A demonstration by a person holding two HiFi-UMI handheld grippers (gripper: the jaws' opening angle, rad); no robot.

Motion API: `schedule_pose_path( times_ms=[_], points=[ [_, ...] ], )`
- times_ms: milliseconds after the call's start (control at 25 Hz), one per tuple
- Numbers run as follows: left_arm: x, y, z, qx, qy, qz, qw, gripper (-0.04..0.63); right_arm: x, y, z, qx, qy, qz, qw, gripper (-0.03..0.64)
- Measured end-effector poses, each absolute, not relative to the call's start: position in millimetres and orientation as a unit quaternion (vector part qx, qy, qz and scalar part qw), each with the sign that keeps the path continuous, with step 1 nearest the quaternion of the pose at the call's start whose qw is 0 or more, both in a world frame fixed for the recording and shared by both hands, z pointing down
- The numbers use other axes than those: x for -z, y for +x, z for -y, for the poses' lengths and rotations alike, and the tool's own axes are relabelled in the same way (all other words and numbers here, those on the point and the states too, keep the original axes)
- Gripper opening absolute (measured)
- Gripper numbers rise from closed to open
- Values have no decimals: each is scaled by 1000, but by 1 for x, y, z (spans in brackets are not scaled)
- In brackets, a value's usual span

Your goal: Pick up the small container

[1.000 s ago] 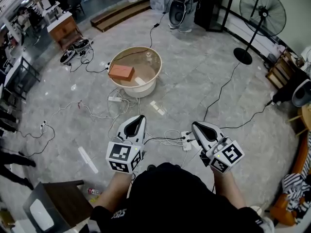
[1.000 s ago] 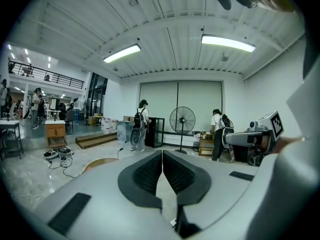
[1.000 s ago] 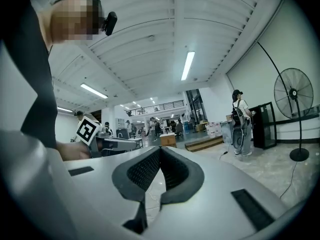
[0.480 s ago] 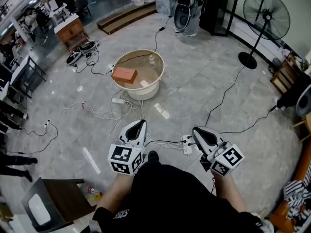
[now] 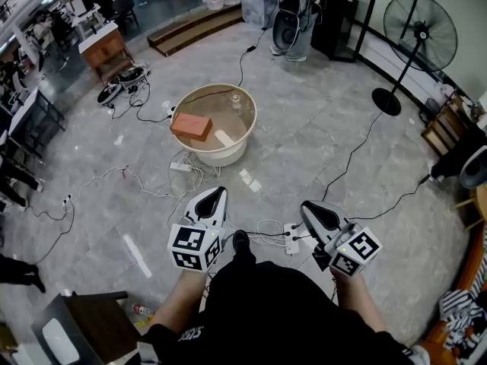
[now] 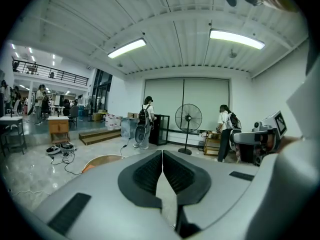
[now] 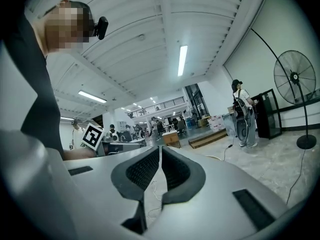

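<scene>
Person on grey floor (image 5: pixel 319 143) holds left gripper (image 5: pixel 218 192) and right gripper (image 5: pixel 307 207) at waist height, jaws of both clenched tight, nothing between them. Small container (image 5: pixel 234 98) stands at far edge of round table (image 5: pixel 199 153), well ahead of both grippers, near orange box (image 5: pixel 190 126).

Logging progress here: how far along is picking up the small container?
Done: nothing yet. The small container seems to stand untouched on the round table, beyond the orange box.
In hand: nothing. The left gripper and right gripper are both shut and empty, held well short of the table.
Left: walk up, open a gripper, close it on the container, and lift.
</scene>
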State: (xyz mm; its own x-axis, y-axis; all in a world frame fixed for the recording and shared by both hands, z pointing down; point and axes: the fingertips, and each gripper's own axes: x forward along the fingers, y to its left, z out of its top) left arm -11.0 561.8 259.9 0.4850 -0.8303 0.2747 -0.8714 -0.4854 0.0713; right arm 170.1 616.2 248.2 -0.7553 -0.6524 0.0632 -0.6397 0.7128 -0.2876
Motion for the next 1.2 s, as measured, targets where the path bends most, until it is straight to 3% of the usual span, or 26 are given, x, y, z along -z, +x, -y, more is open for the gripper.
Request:
schedule_pose_path(
  times_ms=[840, 1200],
  points=[
    [-279, -149, -326, -98, 855, 492, 127, 20, -251, -19, -367, 196, -281, -940, 9, 20],
    [-285, -166, -285, -84, 853, 495, 142, 20, -263, -22, -327, 216, -298, -930, -11, 17]
  ],
)
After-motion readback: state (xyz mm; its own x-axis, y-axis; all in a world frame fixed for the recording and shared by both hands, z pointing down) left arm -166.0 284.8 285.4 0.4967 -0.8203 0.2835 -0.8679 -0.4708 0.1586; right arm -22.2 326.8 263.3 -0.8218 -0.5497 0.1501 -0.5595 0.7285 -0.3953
